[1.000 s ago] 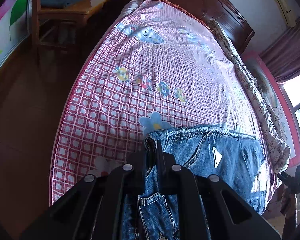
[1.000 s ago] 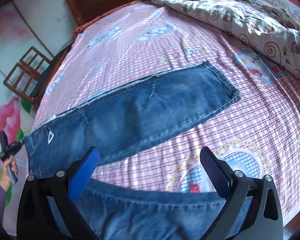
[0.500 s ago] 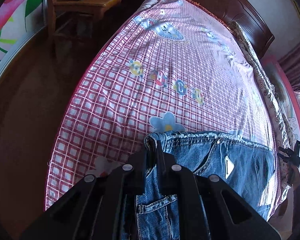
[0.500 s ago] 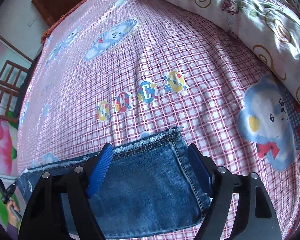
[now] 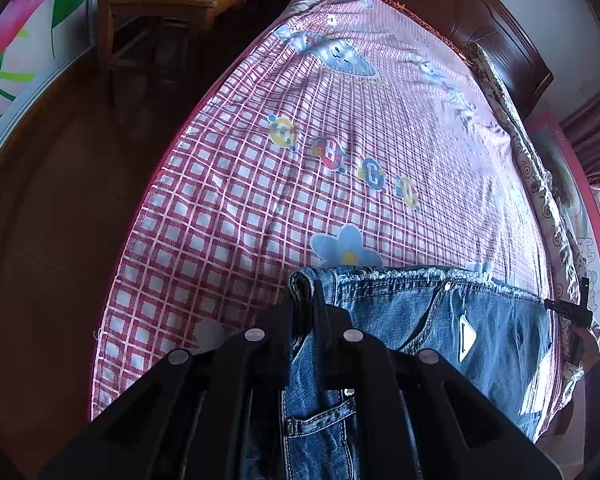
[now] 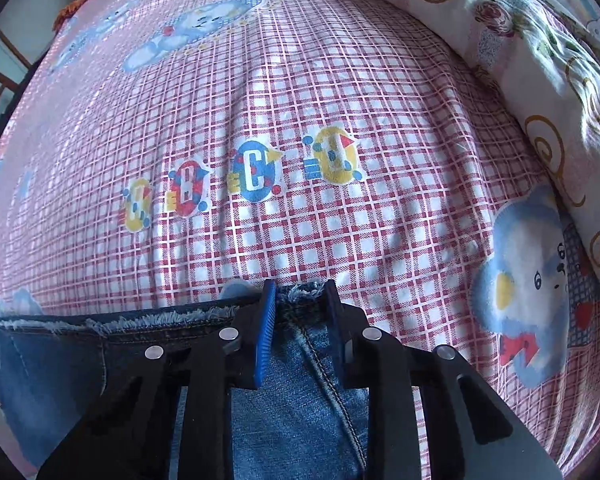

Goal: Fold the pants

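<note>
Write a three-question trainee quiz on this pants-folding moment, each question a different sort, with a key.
1. True or false: the left tool is clamped on the blue denim jeans.
2. What lies between the right tool's fingers? A) flowered quilt B) frayed denim hem C) nothing
3. Fill in: the jeans lie on a pink ____ bedsheet.

Key: 1 true; 2 B; 3 checked.

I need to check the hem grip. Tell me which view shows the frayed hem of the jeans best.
The right wrist view: the frayed hem runs close across it, into the right gripper. The left wrist view shows it farther off, beyond the left gripper, which clamps the denim.
</note>
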Demonstrator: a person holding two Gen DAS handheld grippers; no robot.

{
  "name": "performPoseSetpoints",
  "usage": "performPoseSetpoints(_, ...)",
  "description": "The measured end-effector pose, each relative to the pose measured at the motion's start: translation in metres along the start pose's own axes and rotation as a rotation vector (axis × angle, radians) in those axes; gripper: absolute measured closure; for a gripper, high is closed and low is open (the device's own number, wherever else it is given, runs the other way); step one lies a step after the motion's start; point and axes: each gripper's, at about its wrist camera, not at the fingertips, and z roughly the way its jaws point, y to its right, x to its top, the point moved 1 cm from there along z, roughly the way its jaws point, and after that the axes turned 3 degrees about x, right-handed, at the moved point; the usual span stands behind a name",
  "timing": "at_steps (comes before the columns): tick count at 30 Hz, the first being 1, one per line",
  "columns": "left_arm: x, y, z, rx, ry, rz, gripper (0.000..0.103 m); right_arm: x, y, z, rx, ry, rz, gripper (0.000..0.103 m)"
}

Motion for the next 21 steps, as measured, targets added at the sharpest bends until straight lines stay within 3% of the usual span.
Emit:
performPoseSetpoints(4,-0.002,0.003,-0.011,-0.005,0.038,-0.007,0.096,-0.007,-0.018,-0.014,-0.055,0.031,-0.052,0.086)
performPoseSetpoints(11,-0.007,0.012,-0.057,-0.089,0.140,0.011,0.096,-0.036,-0.022,-0.093,-0.026,0.178,-0.077,0.087)
performPoseSetpoints(16,-0.031,0.014,-0.107,-0.185,0.232,0.016,0.096,-0.088,-0.013,-0.163,0.007,0.281,-0.079,0.087)
performPoseSetpoints(21,-0.079,0.000,-0.158,-0.278,0.300,0.012,0.096,-0.172,0.019,-0.213,0.060,0.354,-0.022,0.087)
